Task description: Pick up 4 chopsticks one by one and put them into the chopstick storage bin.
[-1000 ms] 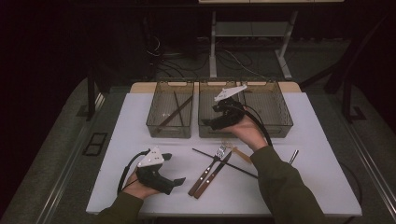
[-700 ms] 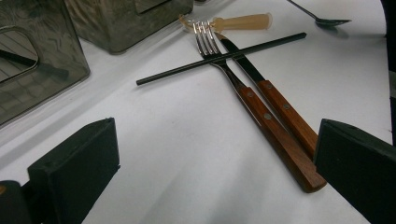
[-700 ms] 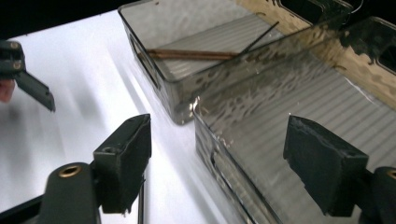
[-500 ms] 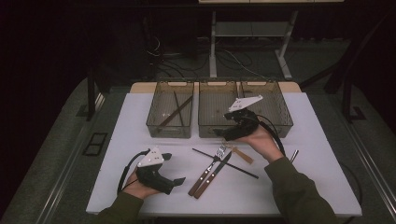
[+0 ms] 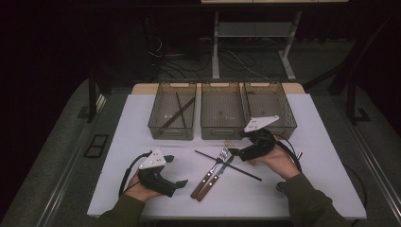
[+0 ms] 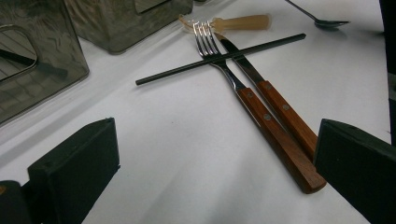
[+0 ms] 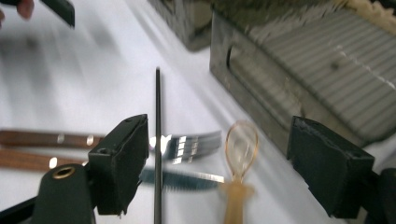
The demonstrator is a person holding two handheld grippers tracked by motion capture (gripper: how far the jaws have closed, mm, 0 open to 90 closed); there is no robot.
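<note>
1. The right gripper point(image 5: 235, 152) is hovering with jaws spread wide and empty over the small amber spoon point(image 7: 240, 148), apparently lining up to pick it.
2. The spoon is lying beside the fork point(image 6: 219, 56), just before the trays point(image 5: 222, 131).
3. The left gripper point(image 5: 182, 182) is resting released on the table point(image 5: 331, 156), leaving room.

The high view is dim, with dark surroundings; only the white table point(image 5: 283, 184) looks evenly lit. The left gripper view is sharp, and the fork point(image 6: 219, 56) shows small glare. The right gripper view is blurred, especially the bin point(image 7: 317, 60) and the far table.
</note>
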